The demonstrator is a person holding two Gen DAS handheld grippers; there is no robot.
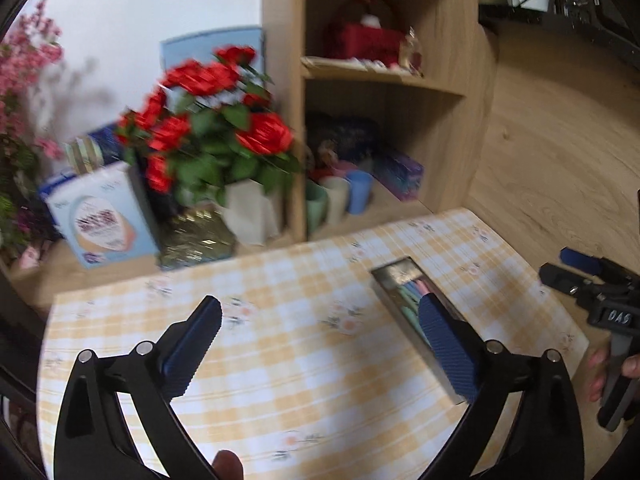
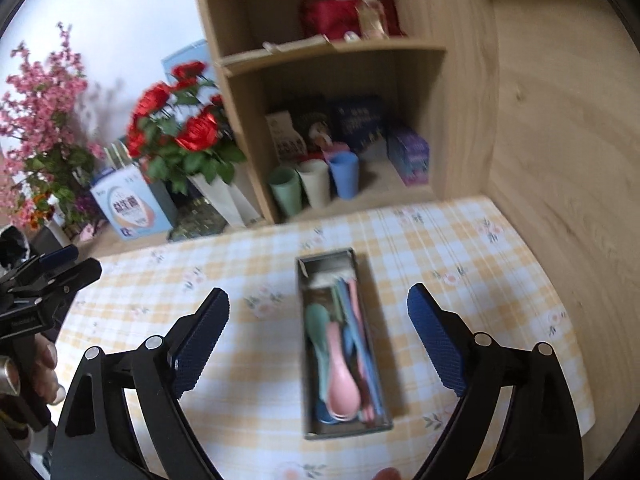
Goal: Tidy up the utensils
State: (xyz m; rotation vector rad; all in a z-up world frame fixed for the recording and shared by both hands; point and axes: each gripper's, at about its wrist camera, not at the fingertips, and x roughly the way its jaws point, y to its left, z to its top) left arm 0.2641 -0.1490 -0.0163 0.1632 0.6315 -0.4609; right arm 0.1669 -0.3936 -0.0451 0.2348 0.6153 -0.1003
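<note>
- The metal tray [image 2: 305, 360] lies lengthwise on the yellow checked tablecloth [image 2: 248, 392], and I take it as my landmark for everything else.
- Inside the tray, the pastel utensils [image 2: 344, 364] lie packed together: a pink spoon [image 2: 341, 376] on top at the near end, a green spoon [image 2: 318, 322] beside it, and blue handles [image 2: 362, 344] along the tray's right wall; motion blur hides finer detail.
- My right gripper [image 2: 318, 304] hovers above the tray with jaws spread wide, one blue pad on each side of it, touching nothing and holding nothing.
- My left gripper [image 1: 320, 320] is off to the tray's left, jaws equally wide and empty; in the left wrist view its right finger [image 1: 448, 344] overlaps the tray [image 1: 400, 270] but I cannot tell any contact.
- Each gripper shows at the edge of the other's view, with fingers of my hand [image 2: 46, 364] wrapped round the handle.
- Beyond the tray's far end stands a wooden shelf unit [image 2: 464, 120] with three cups [image 2: 316, 188] on its bottom level.
- Left of that, past the tray, are red roses [image 2: 192, 132] in a white vase [image 2: 224, 200] and a light blue box [image 2: 128, 204].
</note>
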